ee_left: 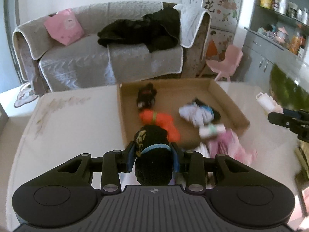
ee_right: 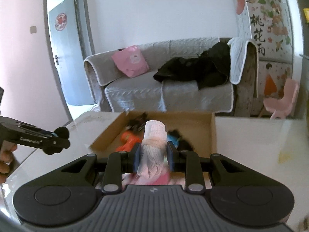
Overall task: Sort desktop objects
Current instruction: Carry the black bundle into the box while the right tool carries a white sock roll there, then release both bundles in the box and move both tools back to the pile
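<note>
My left gripper [ee_left: 152,154] is shut on a rolled black sock bundle [ee_left: 152,141] with gold print and a blue band, held above the near edge of the cardboard box [ee_left: 227,98]. My right gripper [ee_right: 152,155] is shut on a rolled white and pink sock bundle [ee_right: 154,137], in front of the same cardboard box [ee_right: 212,131]. Inside the box lie an orange roll [ee_left: 160,119], a dark roll [ee_left: 146,96] and a white, blue and black bundle [ee_left: 199,114]. The right gripper shows from the side at the right edge of the left wrist view, its white bundle [ee_left: 266,101] at the tip.
A white roll [ee_left: 211,130] and pink cloth [ee_left: 229,147] lie at the box's near side. The white table [ee_left: 63,119] stands before a grey sofa [ee_left: 108,61] with a pink cushion and black clothes. A pink chair [ee_left: 226,60] and grey cabinet stand at the right.
</note>
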Motion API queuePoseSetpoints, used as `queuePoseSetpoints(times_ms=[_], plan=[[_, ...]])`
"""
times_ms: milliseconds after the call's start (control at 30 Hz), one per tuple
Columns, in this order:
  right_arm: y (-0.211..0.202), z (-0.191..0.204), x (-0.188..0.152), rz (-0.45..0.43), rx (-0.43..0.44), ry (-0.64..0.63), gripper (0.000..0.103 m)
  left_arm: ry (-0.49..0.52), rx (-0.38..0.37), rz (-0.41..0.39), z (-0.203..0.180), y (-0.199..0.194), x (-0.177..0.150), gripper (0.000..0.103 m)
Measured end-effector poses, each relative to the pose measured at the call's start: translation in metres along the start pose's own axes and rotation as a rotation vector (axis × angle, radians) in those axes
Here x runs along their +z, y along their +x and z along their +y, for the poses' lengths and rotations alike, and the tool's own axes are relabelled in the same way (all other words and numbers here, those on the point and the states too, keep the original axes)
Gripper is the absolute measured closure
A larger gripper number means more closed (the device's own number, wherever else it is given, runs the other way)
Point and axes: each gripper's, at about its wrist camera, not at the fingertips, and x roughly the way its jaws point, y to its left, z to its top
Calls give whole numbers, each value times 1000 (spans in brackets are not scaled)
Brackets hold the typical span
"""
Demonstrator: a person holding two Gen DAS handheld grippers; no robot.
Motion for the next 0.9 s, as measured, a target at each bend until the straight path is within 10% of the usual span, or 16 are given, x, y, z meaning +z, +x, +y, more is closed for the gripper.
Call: queuePoseSetpoints(times_ms=[467,667,800,900], plan=[[138,-56,0,194,-94,-15,77,24,36,155,5,163,48,59],[139,-51,-4,208,-130,-45,75,10,19,155,9,168,45,56],[123,-46,-1,171,-134,-58,46,12,29,147,10,157,43,41],[95,-40,3,136,-115,-50,45,5,2,127,9,136,44,42]])
